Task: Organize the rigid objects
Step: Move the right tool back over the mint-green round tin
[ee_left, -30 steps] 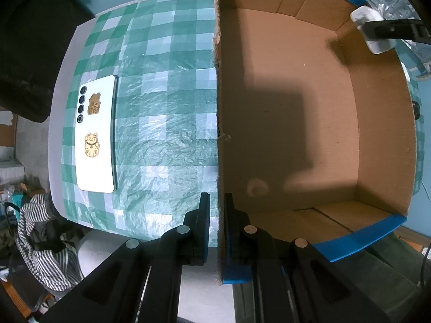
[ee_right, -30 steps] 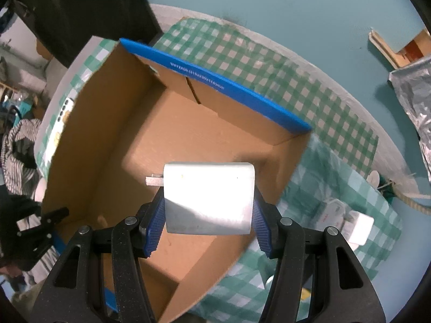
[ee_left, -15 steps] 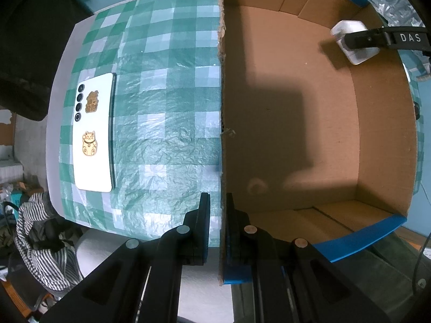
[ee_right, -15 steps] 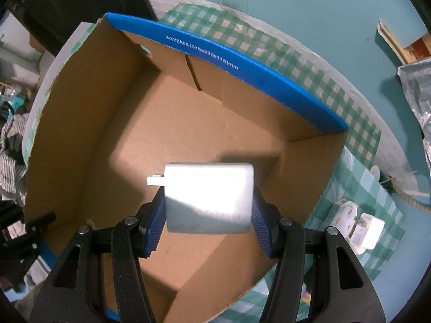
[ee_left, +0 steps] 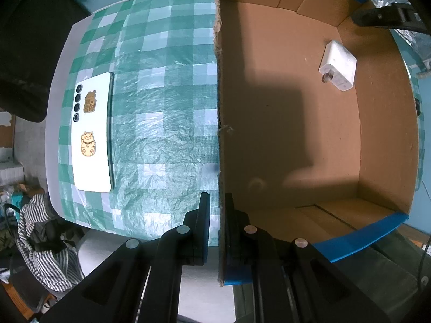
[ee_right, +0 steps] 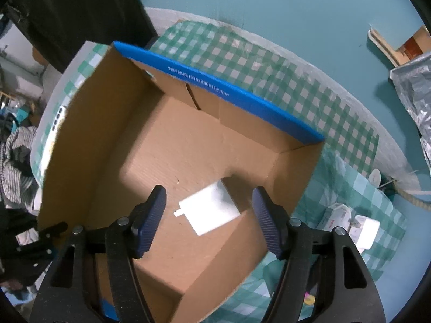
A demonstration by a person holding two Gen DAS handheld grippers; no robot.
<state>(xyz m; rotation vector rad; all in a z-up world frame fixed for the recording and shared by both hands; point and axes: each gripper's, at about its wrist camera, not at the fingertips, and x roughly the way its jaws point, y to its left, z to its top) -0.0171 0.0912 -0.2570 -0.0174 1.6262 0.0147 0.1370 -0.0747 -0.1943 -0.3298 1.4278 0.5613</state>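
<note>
A cardboard box (ee_left: 377, 145) (ee_right: 89, 145) with blue-edged flaps stands open on the checked tablecloth. My left gripper (ee_left: 218, 210) is shut on the box's near wall, pointing down. A white charger (ee_left: 338, 66) (ee_right: 212, 208) lies free on the box floor near a corner. My right gripper (ee_right: 208, 212) hangs above the box with its jaws opening; the charger lies well below them, touching neither pad. A white phone (ee_left: 91, 134) with gold cat stickers lies on the cloth left of the box.
More white chargers (ee_right: 363, 231) lie on the green checked cloth (ee_left: 161, 94) to the right of the box. A striped cloth (ee_left: 45, 247) hangs off the table's near left corner. A silver foil bag (ee_right: 414, 86) sits beyond the table at right.
The right gripper moved over the box, opened and let go of the white charger, which now lies on the box floor. The left gripper kept its hold on the box wall.
</note>
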